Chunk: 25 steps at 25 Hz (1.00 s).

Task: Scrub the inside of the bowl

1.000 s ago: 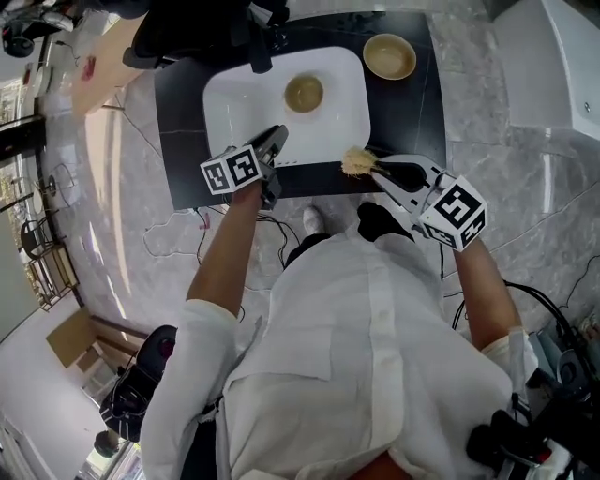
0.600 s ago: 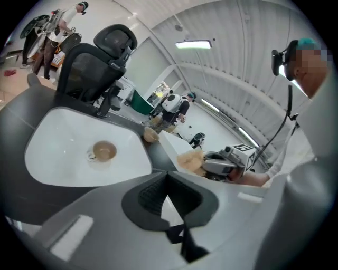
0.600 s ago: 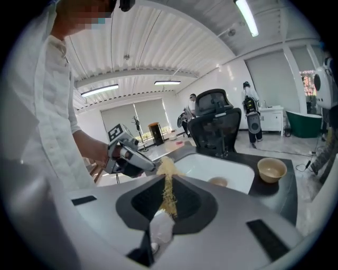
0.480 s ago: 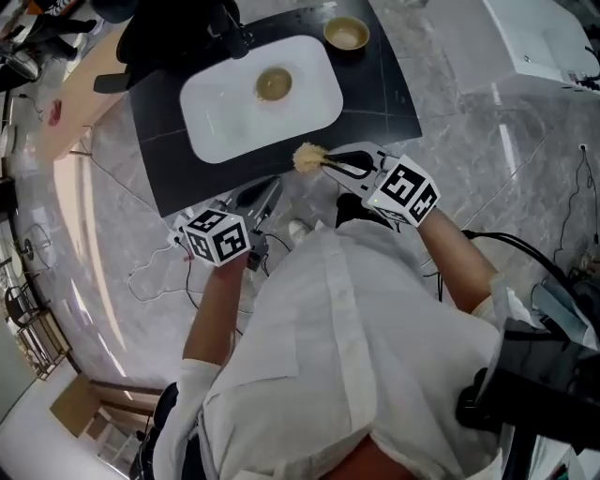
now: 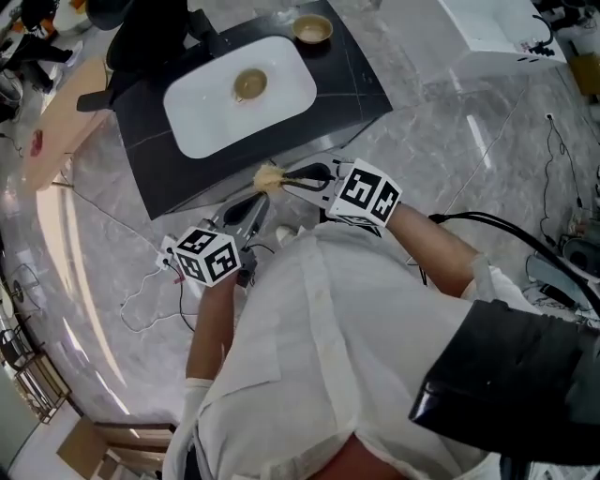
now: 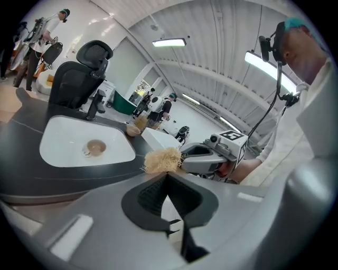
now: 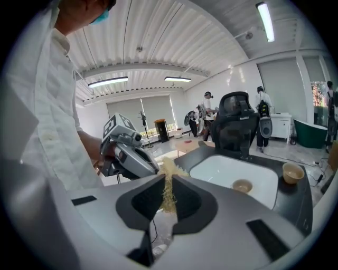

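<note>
Head view: claws off the counter, bowl unscrubbed

Dark counter point(image 5: 159, 178) carries a white sink point(image 5: 197, 122); the bowl point(image 5: 248, 84) sits inside it by the drain, a second bowl point(image 5: 312, 29) on the far corner. Both claws hang off the counter's near edge, well apart from the bowl. Left claw point(image 5: 253, 204) is closed on nothing; right claw point(image 5: 292, 177) pinches a straw scrubber point(image 5: 269, 176). Likely best: open the left to steady the rim, since a light bowl may skid; lower the bristles inside before circling.
</note>
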Motion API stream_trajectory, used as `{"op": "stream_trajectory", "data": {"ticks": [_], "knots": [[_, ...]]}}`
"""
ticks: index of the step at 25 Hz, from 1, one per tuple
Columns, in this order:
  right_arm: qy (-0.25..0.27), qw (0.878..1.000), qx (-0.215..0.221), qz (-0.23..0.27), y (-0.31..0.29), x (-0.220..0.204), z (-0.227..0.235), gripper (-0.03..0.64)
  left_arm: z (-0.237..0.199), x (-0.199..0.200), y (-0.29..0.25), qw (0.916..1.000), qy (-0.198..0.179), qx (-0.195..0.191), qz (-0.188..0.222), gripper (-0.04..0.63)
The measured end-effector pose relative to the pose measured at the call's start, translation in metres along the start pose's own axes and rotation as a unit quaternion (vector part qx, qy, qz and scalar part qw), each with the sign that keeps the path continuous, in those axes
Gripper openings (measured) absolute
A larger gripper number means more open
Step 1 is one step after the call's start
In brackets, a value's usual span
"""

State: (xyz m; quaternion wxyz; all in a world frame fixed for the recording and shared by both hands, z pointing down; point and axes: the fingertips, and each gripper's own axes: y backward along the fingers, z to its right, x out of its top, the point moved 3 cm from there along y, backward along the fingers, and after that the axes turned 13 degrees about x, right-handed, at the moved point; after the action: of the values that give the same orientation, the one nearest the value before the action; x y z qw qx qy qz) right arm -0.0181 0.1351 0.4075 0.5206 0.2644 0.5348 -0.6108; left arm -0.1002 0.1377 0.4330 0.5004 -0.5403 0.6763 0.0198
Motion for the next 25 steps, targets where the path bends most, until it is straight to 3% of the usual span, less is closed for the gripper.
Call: {"op": "stream_trajectory", "data": {"ticks": [25], "knots": [[0.038,0.999,0.003,-0.024,-0.030,0.011,-0.045,0.035,-0.015,-0.019,0.046,0.9994,-0.012,0.026,0.020,0.005]]}}
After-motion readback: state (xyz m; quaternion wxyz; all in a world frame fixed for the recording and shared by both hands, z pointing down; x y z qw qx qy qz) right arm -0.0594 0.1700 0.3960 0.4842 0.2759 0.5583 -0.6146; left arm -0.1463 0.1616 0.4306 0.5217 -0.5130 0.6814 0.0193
